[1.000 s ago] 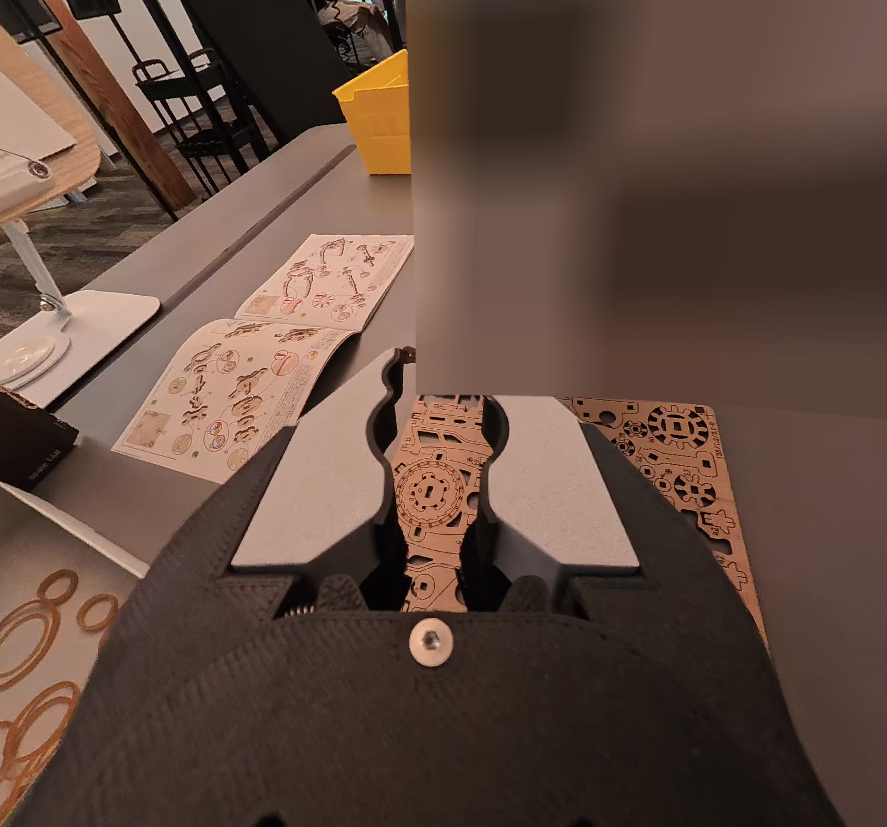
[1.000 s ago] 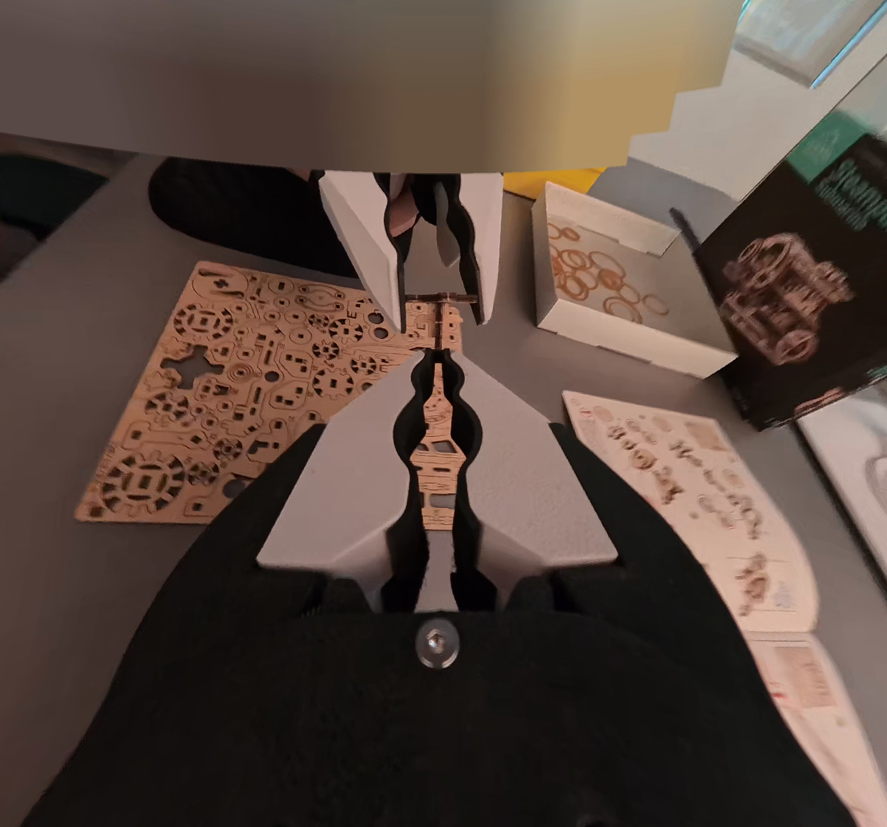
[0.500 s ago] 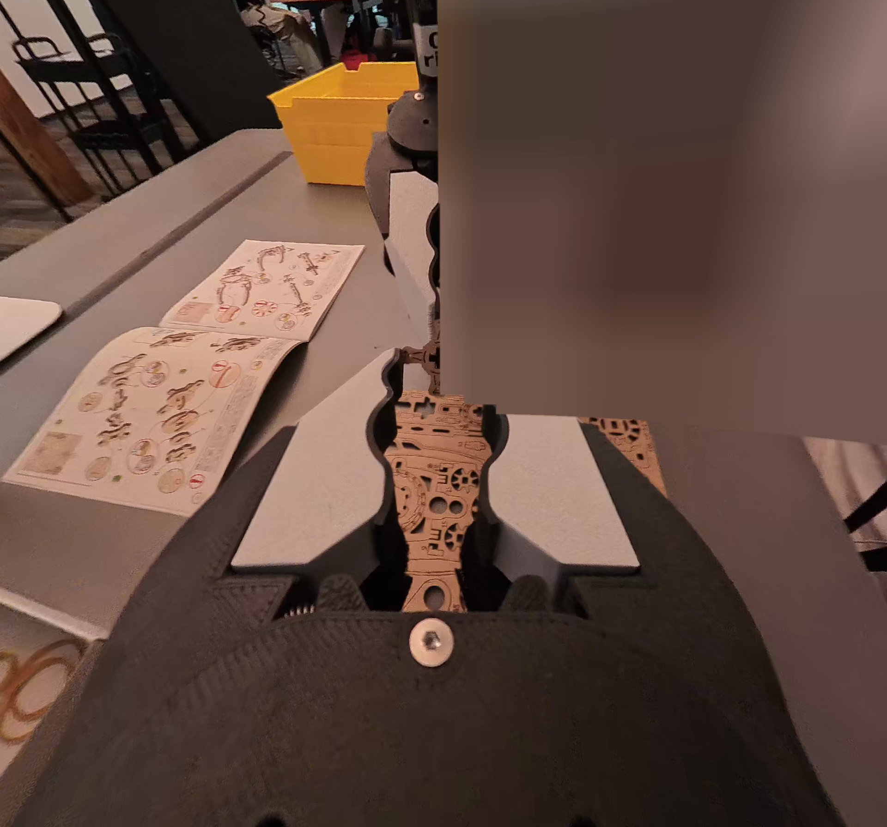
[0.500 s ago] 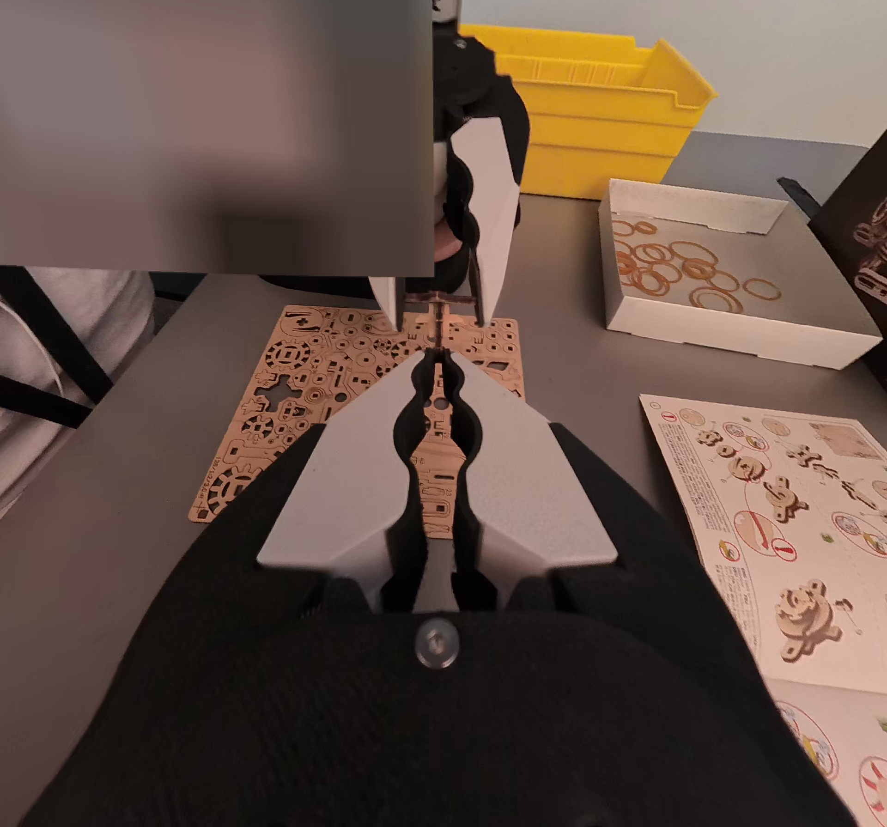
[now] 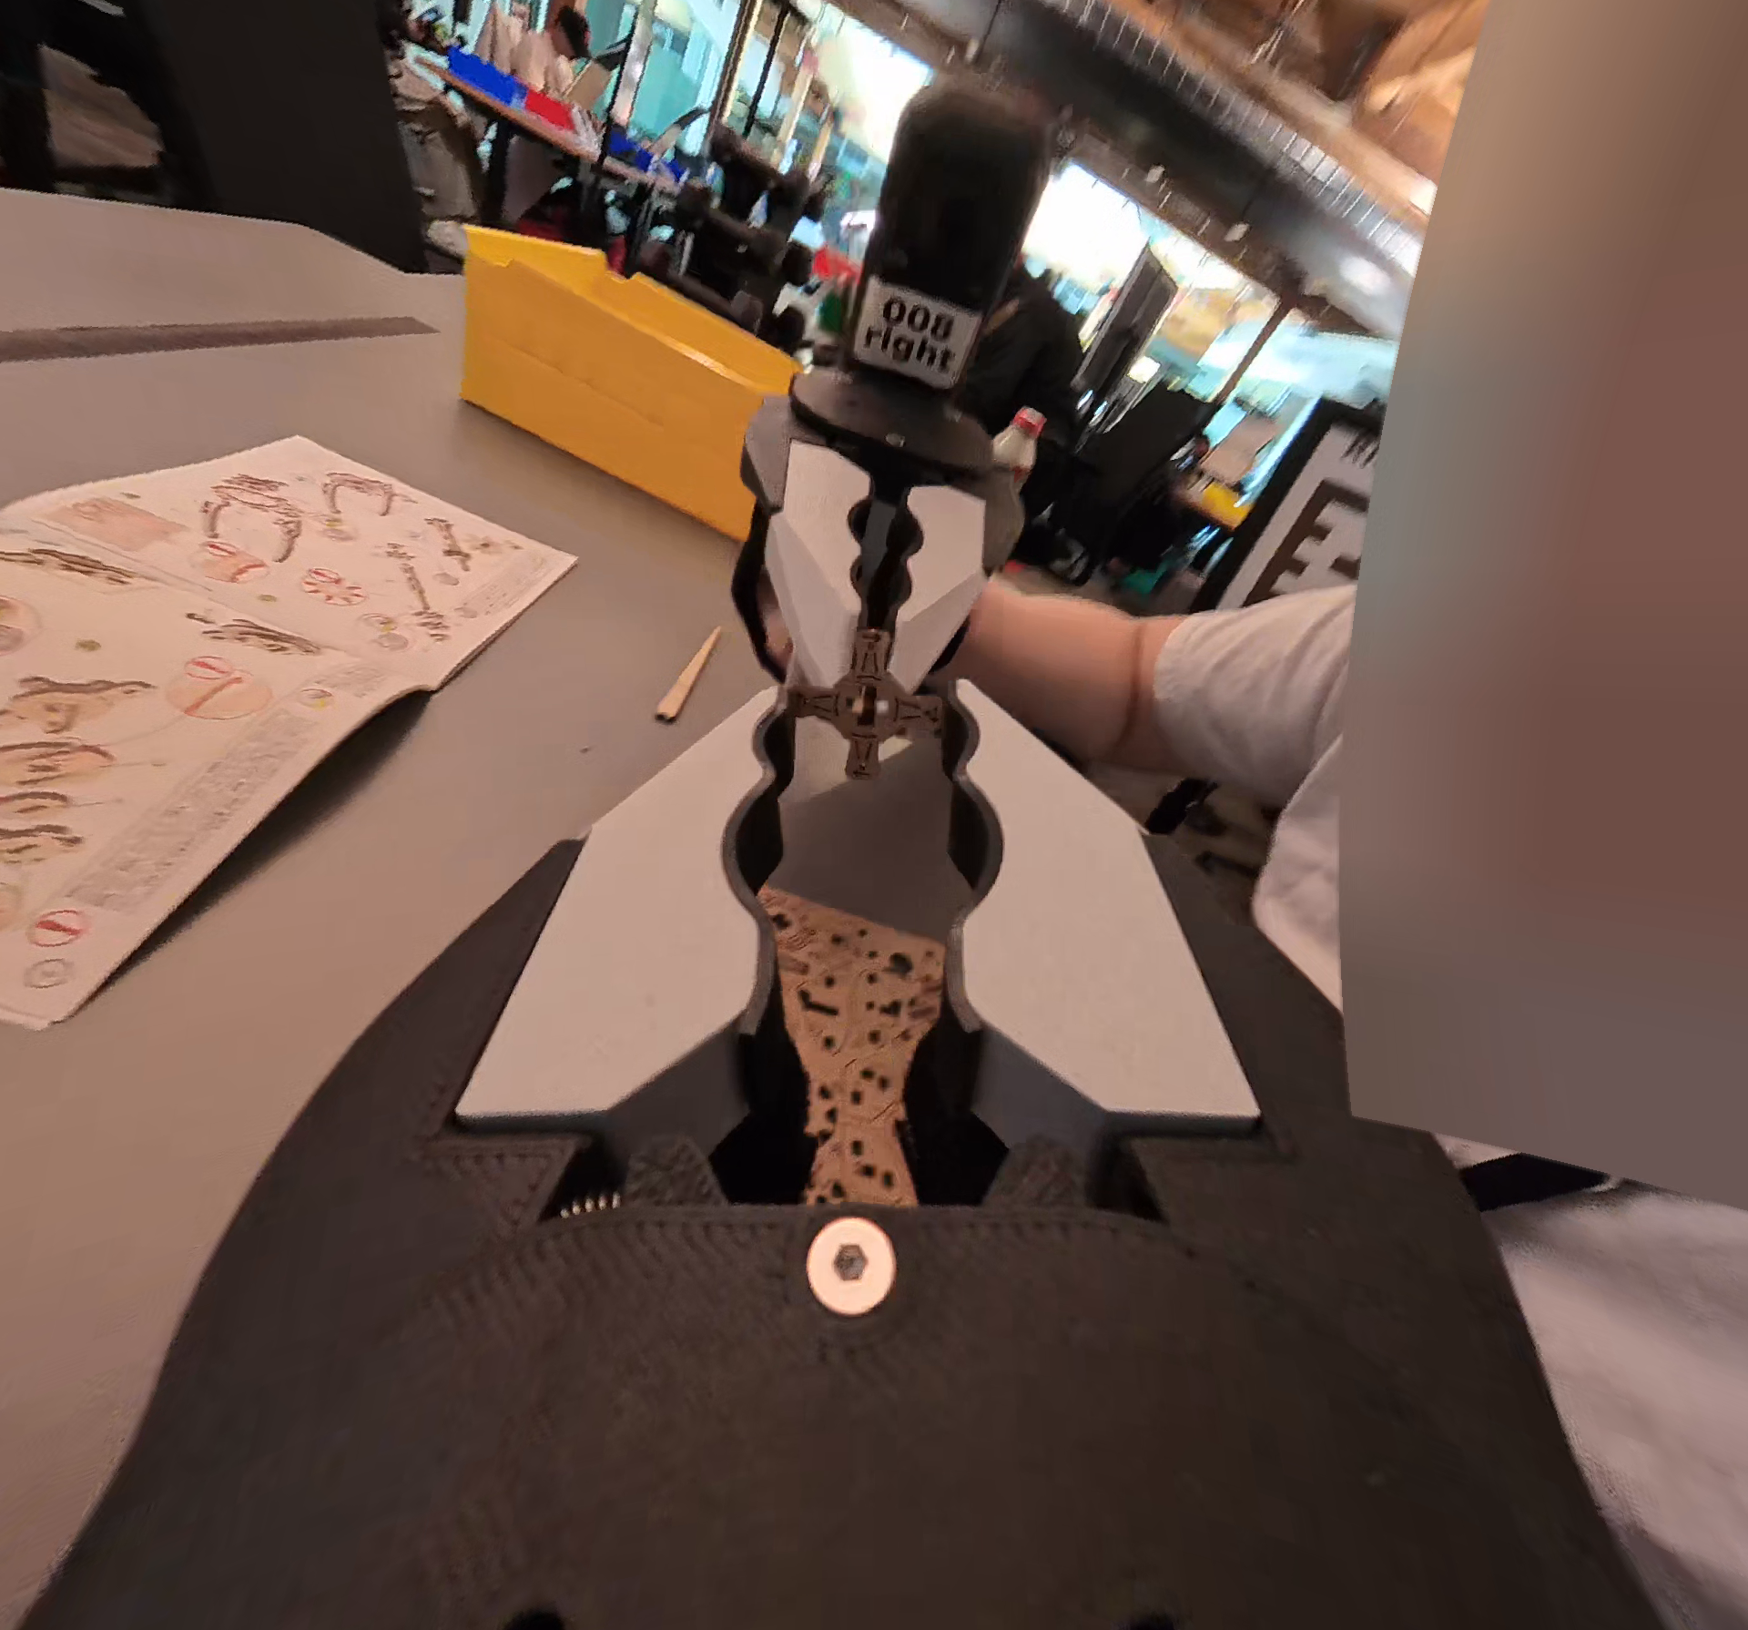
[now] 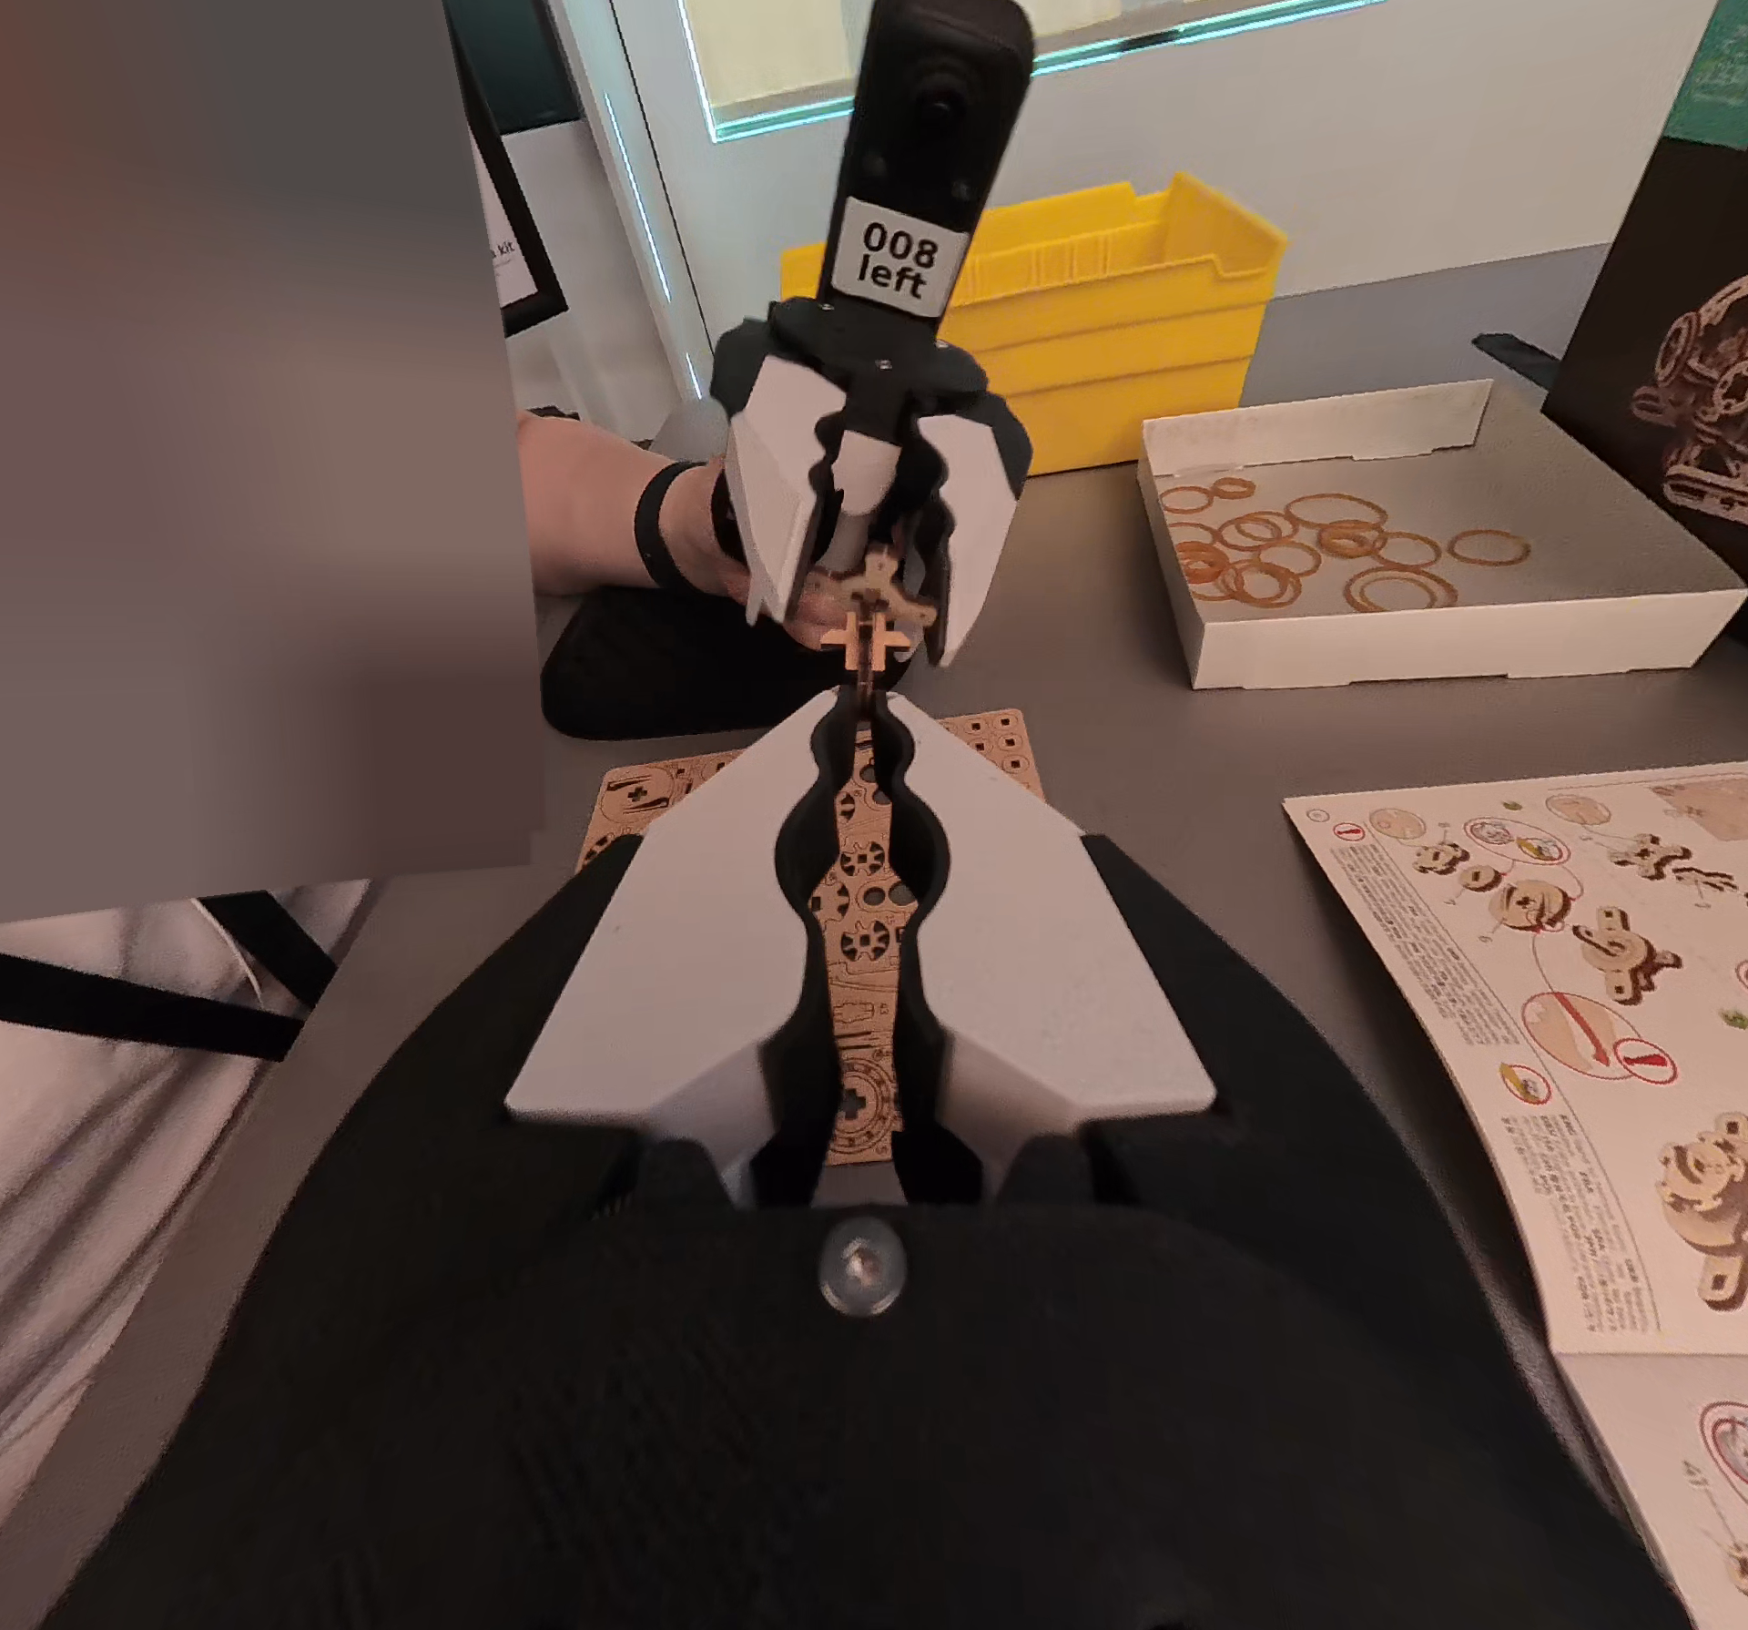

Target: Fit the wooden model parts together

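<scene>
My left gripper is shut across the side arms of a small cross-shaped wooden part, held in mid-air above the grey table. My right gripper faces it tip to tip and is shut on a thin wooden part that stands edge-on. The two parts touch between the tips. I cannot tell how far one sits in the other. The right gripper also shows in the left wrist view, and the left gripper in the right wrist view. A laser-cut wooden sheet lies below.
An open instruction booklet lies on the table and shows in the right wrist view. A yellow bin, a white tray of brown rings and a dark box stand behind. A small wooden stick lies loose. A person's forearm is close.
Both grippers have risen from just above the wooden sheet and tilted up, each still gripping its part. The two parts stay together between the tips.
</scene>
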{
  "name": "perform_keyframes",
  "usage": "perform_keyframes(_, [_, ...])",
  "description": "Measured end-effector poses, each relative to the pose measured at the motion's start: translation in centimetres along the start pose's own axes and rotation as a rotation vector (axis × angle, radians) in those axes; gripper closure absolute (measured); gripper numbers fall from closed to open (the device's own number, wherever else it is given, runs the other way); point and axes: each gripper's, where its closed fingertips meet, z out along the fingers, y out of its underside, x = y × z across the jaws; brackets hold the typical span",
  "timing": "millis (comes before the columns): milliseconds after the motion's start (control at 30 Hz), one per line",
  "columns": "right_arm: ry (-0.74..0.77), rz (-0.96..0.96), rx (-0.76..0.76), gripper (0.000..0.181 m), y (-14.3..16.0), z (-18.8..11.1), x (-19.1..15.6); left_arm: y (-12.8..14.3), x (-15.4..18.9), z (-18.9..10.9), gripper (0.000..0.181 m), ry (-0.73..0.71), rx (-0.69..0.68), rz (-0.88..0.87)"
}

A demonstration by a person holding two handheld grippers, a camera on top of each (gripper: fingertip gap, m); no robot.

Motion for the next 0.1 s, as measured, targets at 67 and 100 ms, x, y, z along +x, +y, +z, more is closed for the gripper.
perform_keyframes(67, [0.012,0.001,-0.016,0.180,-0.1,0.2,-0.2,-1.0,0.4,-0.4,0.152,0.063,0.065,-0.082])
perform_keyframes(100, [0.016,0.001,-0.021,0.180,-0.2,0.1,-0.4,-1.5,0.5,-0.6,0.153,0.092,0.097,-0.123])
